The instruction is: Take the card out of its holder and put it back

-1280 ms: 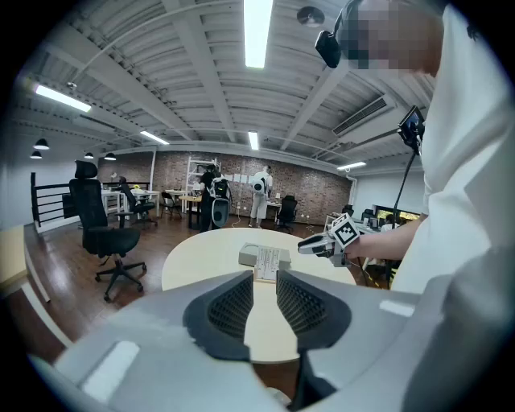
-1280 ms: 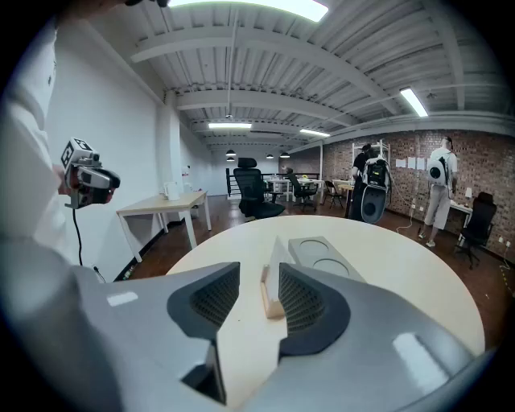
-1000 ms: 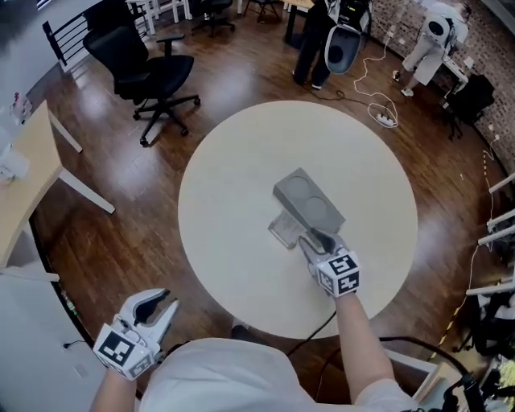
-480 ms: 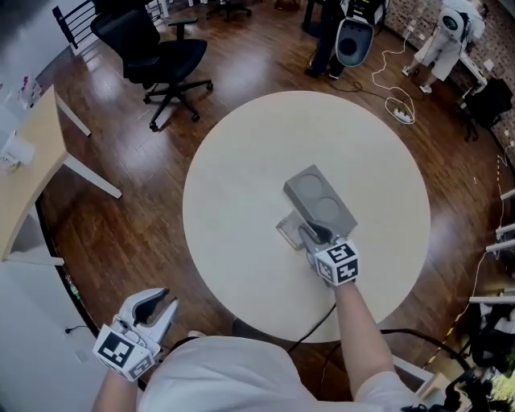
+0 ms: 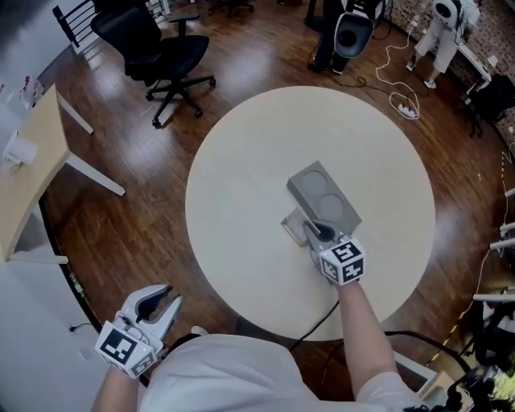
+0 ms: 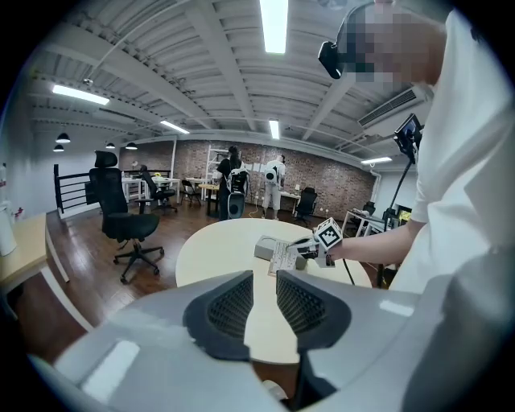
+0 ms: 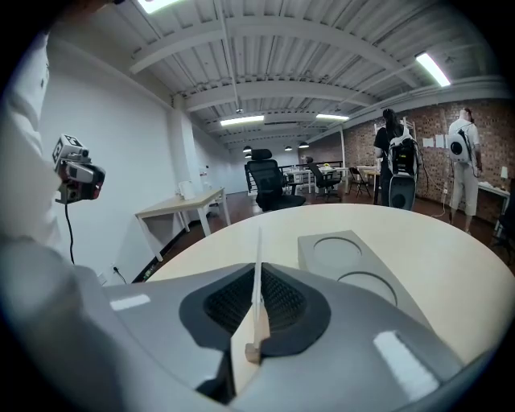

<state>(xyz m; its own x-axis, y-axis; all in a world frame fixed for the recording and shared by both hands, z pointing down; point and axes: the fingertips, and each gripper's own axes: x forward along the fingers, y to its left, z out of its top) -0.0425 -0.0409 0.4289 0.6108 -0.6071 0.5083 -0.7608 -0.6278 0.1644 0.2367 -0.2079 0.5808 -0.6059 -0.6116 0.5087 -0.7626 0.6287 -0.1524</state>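
Note:
On the round cream table lies a grey holder with two round recesses in its top. A pale card sticks out at the holder's near left end. My right gripper is shut on that card. In the right gripper view the card stands edge-on between the pads, and the holder lies just right of it. My left gripper hangs off the table at the lower left. Its jaws stand a little apart with nothing between them, as the left gripper view shows.
A black office chair stands beyond the table's far left. A wooden desk is at the left edge. Cables and a power strip lie on the floor at the far right, near people and a white robot.
My right gripper's jaws have closed onto the card beside the holder. The left gripper has stayed where it was.

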